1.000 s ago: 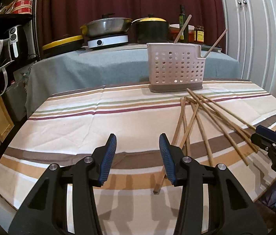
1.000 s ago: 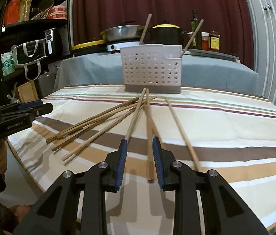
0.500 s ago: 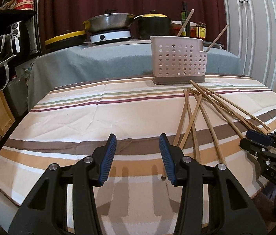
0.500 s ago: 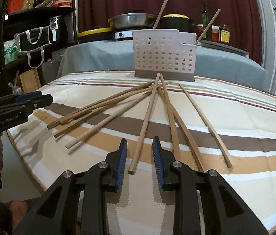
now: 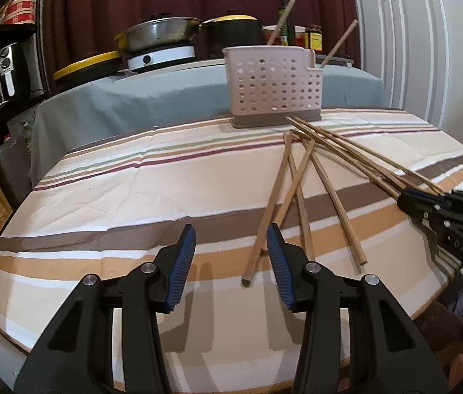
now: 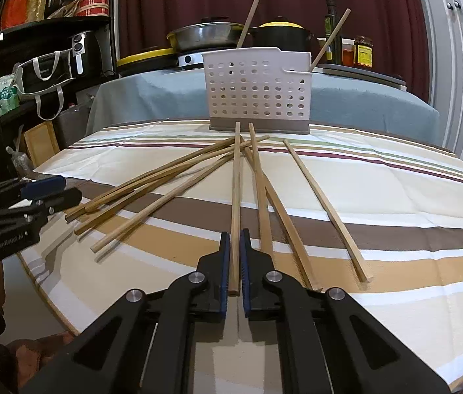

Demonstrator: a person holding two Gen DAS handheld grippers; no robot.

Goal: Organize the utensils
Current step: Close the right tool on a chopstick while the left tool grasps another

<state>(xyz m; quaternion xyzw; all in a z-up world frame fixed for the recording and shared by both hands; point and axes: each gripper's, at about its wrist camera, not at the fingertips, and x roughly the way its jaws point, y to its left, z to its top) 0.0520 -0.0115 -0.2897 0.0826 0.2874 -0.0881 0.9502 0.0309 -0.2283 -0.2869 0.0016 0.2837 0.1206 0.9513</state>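
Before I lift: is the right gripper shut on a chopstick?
Shut: the right gripper has both blue pads against one chopstick, whose far end lies on the striped tablecloth.

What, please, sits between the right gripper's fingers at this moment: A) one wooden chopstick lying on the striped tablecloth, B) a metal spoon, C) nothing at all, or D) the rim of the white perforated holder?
A: the right gripper has its fingers closed around one wooden chopstick that points toward the white perforated holder.

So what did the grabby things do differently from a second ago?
The right gripper slid forward over one chopstick and closed its fingers on the near end; a second ago it was open. The left gripper drifted a little but stayed open and empty. The white holder, its two chopsticks and the other loose chopsticks on the striped cloth stayed put.
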